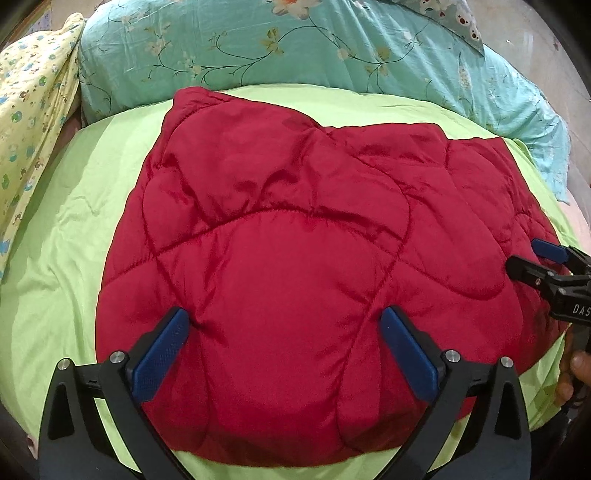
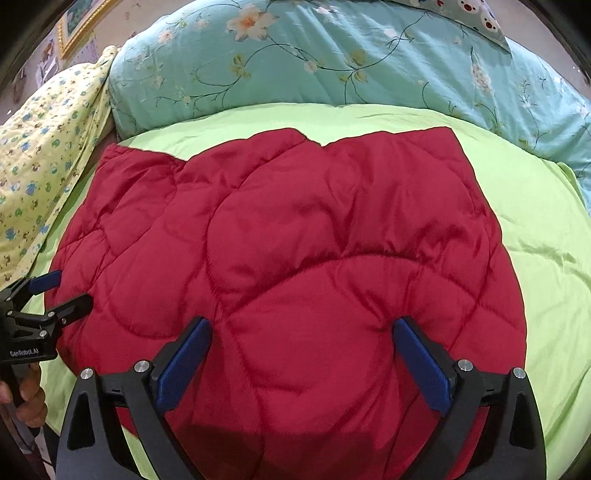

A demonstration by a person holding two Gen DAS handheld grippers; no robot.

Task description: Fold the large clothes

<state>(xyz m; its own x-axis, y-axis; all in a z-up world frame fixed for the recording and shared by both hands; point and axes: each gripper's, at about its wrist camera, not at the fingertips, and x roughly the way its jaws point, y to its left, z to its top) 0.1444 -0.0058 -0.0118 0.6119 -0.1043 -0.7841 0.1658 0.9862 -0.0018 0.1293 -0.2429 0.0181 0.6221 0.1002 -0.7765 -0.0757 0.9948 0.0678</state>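
Observation:
A red quilted padded garment lies folded flat on a lime green bed sheet; it also shows in the right wrist view. My left gripper is open, its blue pads pressing down on the garment's near left part. My right gripper is open, its pads resting on the garment's near right part. The right gripper also shows at the right edge of the left wrist view, and the left gripper at the left edge of the right wrist view. Neither holds cloth.
A teal floral quilt is bunched along the far side of the bed. A yellow patterned blanket lies at the far left. The green sheet surrounds the garment. A gold picture frame hangs at far left.

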